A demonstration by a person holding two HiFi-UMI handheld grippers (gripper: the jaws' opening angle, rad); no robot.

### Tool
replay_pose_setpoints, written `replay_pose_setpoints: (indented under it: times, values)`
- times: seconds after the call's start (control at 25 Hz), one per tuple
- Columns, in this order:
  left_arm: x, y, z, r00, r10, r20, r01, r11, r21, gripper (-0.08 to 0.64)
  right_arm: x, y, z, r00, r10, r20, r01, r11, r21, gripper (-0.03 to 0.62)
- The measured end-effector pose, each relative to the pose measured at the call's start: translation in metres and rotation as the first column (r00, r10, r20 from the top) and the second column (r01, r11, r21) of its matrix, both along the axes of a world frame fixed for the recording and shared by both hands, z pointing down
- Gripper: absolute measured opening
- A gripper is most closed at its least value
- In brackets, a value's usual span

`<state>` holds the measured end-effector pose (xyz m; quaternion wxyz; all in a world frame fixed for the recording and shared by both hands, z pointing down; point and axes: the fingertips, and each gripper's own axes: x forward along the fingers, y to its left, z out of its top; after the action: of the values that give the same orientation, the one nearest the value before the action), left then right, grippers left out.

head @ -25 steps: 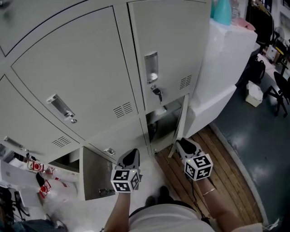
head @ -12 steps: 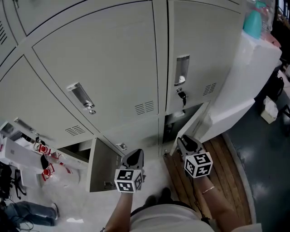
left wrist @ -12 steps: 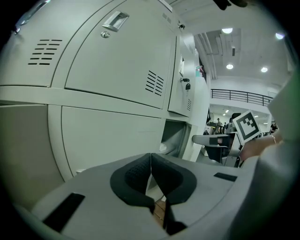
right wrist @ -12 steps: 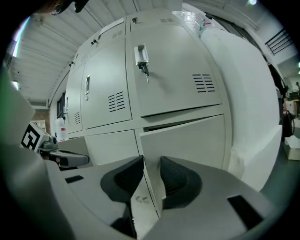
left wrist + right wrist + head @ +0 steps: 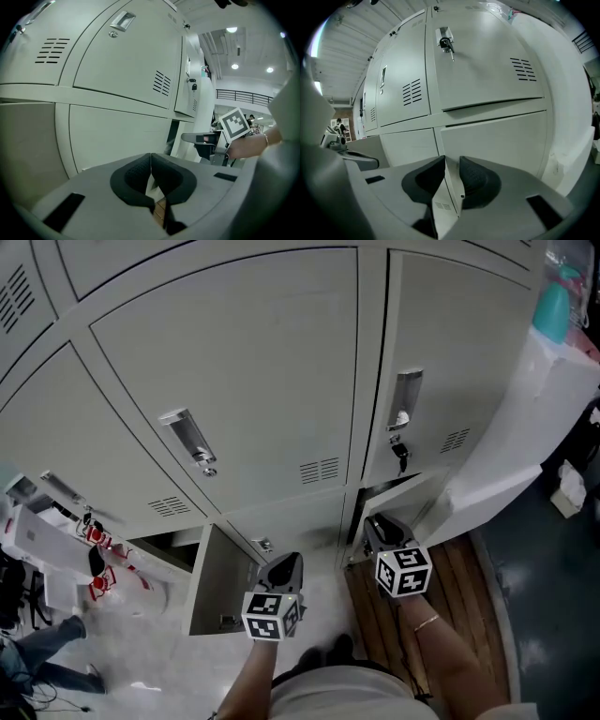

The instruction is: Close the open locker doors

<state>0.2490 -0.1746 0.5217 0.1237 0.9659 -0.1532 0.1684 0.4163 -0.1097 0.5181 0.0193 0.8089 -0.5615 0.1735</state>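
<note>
two tongs are in view, one per hand. the left tongs are pressed together with nothing between them and point at the closed lower middle locker. the right tongs are clamped narrow on the free edge of the lower right door, having just closed further onto it.

two locker doors stand open. the lower right door is ajar by a slim dark gap. the lower left door is swung well out over the floor. one key hangs in the lock of the upper right door.

the floor is pale before the left lockers, wooden planks lie before the right ones, and a dark floor lies beyond. a white block stands just beside the lockers, with one teal bottle on top.

compared with one second ago, i see the lower right door closer to its frame and the dark gap narrower. the lower left door stands as it did.
</note>
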Motion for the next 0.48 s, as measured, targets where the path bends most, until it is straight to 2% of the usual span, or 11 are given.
replay_pose_setpoints:
  times: [0.28,0.48]
  values:
    - [0.003,-0.006,-0.001,1.000,-0.009,-0.003,0.009,1.000,0.001,0.021,0.011,-0.022,0.004,1.000,-0.008,-0.026,0.007,1.000,-0.031,0.065]
    - [0.000,-0.012,-0.001,1.000,-0.016,0.013,0.015,0.999,0.033,0.020,0.018,-0.032,0.002,1.000,0.003,-0.030,-0.004,1.000,-0.021,0.061]
